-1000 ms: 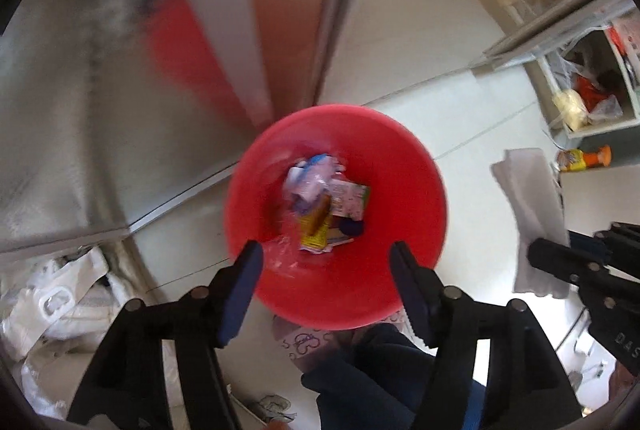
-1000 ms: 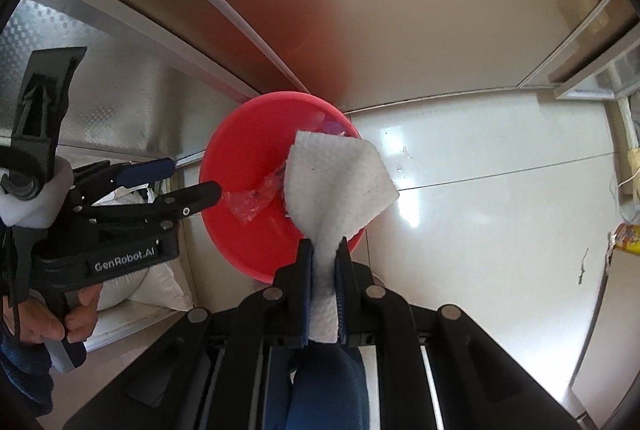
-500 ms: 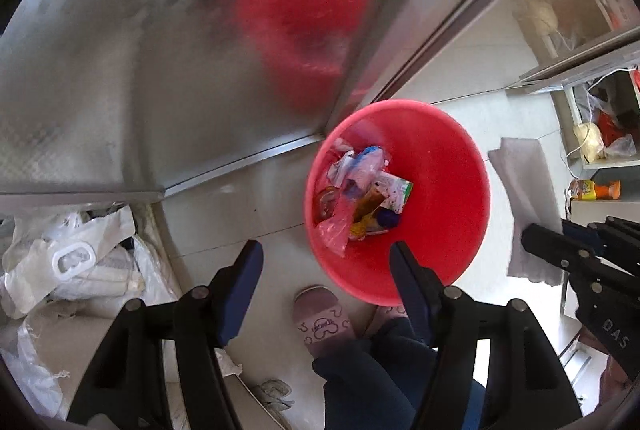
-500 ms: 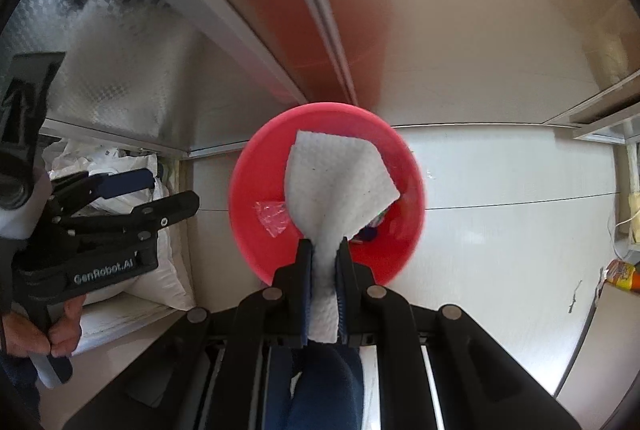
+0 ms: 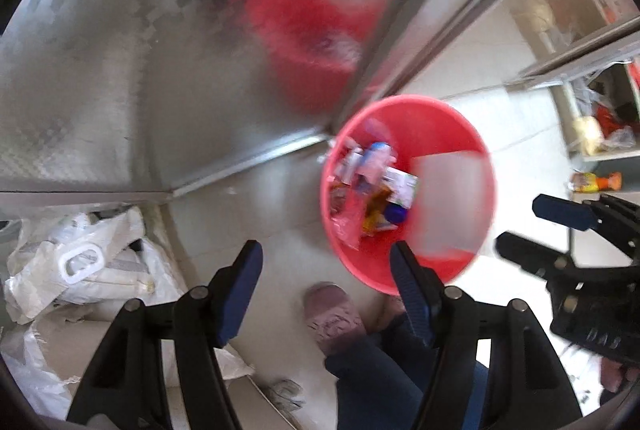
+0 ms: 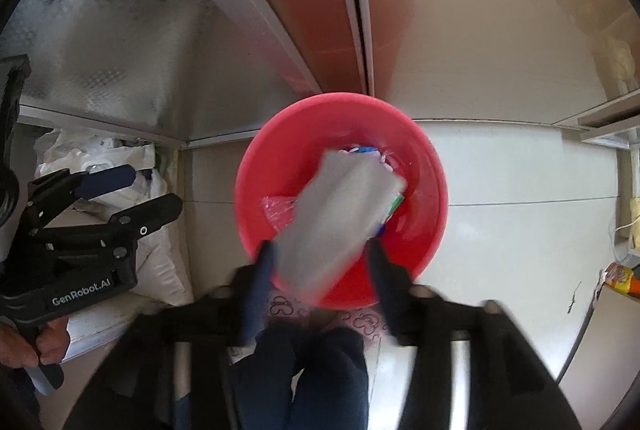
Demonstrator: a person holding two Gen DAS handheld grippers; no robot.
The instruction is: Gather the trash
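The right tongs [image 6: 320, 262] pointed straight down over a red basin [image 6: 424, 165], their jaws having just sprung apart and standing spread, with a white paper towel [image 6: 340, 218] between them but gripped by neither; the sheet, blurred, hung loose above the basin's mouth. Seen from the left wrist, the same towel [image 5: 452, 201] showed as a pale smear over the right half of the basin [image 5: 420, 117], beside a heap of wrappers [image 5: 372, 189] lying on the basin's bottom, with the right tongs [image 5: 528, 230] dark at the frame's right edge. The left tongs [image 5: 326, 282] also pointed down, jaws spread wide and holding nothing, off to the basin's left over the pale tiled floor [image 5: 280, 197]; from the right wrist they appeared at the left edge [image 6: 140, 189], held by a hand [image 6: 32, 342]. The basin stood on the floor against a shiny metal cabinet [image 6: 280, 9], whose panels threw back a red reflection. Just below the basin were a pink patterned slipper [image 5: 332, 318] and the person's dark trouser leg [image 6: 316, 382]. White plastic sacks [image 5: 80, 270] were piled to the left under the cabinet's edge. Well to the right, a small orange and yellow packet [image 5: 596, 181] lay near open shelving [image 5: 600, 117] holding bagged goods too small to make out.
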